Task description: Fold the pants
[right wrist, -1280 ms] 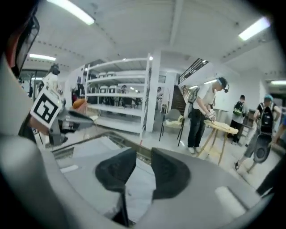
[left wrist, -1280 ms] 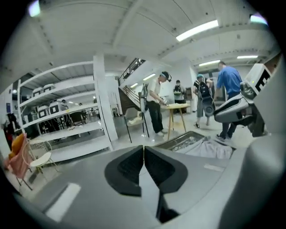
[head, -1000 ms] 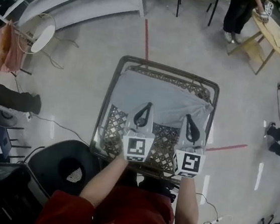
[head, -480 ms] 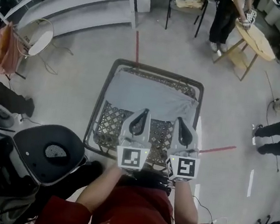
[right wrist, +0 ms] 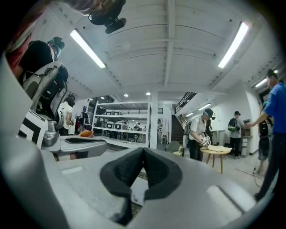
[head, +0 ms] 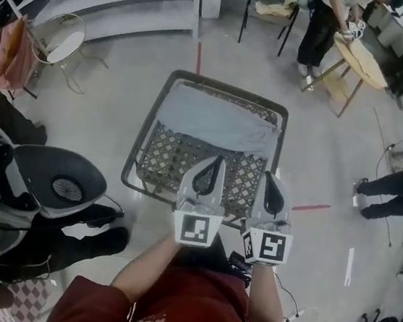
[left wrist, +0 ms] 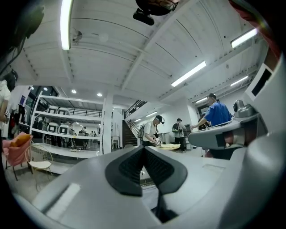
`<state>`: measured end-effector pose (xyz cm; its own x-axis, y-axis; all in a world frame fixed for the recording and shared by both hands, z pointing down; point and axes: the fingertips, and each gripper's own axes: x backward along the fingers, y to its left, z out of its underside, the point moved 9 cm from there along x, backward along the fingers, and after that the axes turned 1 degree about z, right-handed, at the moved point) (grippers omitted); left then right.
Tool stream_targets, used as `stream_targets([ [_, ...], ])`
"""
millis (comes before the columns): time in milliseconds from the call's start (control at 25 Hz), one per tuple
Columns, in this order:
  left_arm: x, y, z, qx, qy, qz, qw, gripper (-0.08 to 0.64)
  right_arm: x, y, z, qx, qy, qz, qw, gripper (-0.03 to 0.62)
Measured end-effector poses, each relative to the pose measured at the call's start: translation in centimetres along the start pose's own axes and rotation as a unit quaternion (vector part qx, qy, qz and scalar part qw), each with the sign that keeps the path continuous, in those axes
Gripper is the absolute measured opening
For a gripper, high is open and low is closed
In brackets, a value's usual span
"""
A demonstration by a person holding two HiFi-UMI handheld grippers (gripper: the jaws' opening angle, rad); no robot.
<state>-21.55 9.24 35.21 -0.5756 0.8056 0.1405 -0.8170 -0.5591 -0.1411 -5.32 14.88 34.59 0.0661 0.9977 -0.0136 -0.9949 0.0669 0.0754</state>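
Observation:
Grey pants (head: 213, 122) lie folded across the far half of a lattice-topped table (head: 138, 157). In the head view both grippers hover side by side over the table's near edge, apart from the cloth. My left gripper (head: 212, 162) is shut with nothing between its jaws, and my right gripper (head: 270, 180) is shut and empty too. In the left gripper view the left gripper (left wrist: 143, 147) points out level across the room, pads pressed together. The right gripper view shows the right gripper (right wrist: 143, 150) likewise closed on nothing.
A black and grey chair-like object (head: 59, 190) stands close at the left. Red tape lines (head: 311, 206) mark the floor. A person works at a small wooden table (head: 360, 59) at the back right; another person's legs (head: 394, 195) are at the right. White shelves (head: 119, 1) run along the back left.
Both grippers have drawn back from the pants' near edge toward me and lifted. The pants stay on the table's far half.

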Motion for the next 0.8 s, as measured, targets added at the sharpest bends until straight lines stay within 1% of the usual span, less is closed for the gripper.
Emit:
stream_targets([
  [80, 0.8, -1.1, -0.5, 0.026, -0.006, -0.006, 0.9996, 0.006, 1.4, -0.3, -0.4, 0.002, -0.002, 0.004, 1.000, 0.002],
  [120, 1.0, -1.7, -0.7, 0.034, -0.004, -0.005, 0.9994, 0.006, 2.0, -0.7, -0.6, 0.003, -0.004, 0.006, 1.000, 0.002],
  [160, 1.1, -2.5, -1.1, 0.034, -0.002, -0.001, 0.9994, 0.006, 2.6, -1.3, -0.9, 0.003, -0.006, 0.009, 1.000, 0.002],
  [280, 0.4, -5.8, -2.0, 0.011, 0.001, 0.024, 0.9996, 0.006, 4.6, -4.1, -1.3, 0.009, -0.015, 0.023, 1.000, 0.002],
  [400, -1.2, -9.9, -2.5, -0.008, 0.006, 0.041, 0.9991, 0.006, 6.3, -8.2, -1.4, 0.005, -0.028, 0.037, 0.999, 0.002],
  [440, -2.0, -11.3, -2.7, -0.008, 0.002, 0.040, 0.9992, 0.006, 6.8, -9.7, -1.4, 0.003, -0.031, 0.040, 0.999, 0.002],
  [560, -4.4, -15.9, -3.3, 0.014, -0.013, 0.023, 0.9995, 0.006, 8.2, -14.8, -1.3, -0.001, -0.037, 0.044, 0.998, 0.002],
  [680, -7.0, -20.4, -3.7, 0.017, -0.013, 0.013, 0.9997, 0.006, 9.1, -20.2, -0.9, -0.002, -0.046, 0.046, 0.998, 0.002],
  [800, -9.3, -24.0, -3.9, 0.018, -0.012, -0.001, 0.9998, 0.006, 9.2, -24.9, -0.3, -0.009, -0.051, 0.040, 0.998, 0.002],
])
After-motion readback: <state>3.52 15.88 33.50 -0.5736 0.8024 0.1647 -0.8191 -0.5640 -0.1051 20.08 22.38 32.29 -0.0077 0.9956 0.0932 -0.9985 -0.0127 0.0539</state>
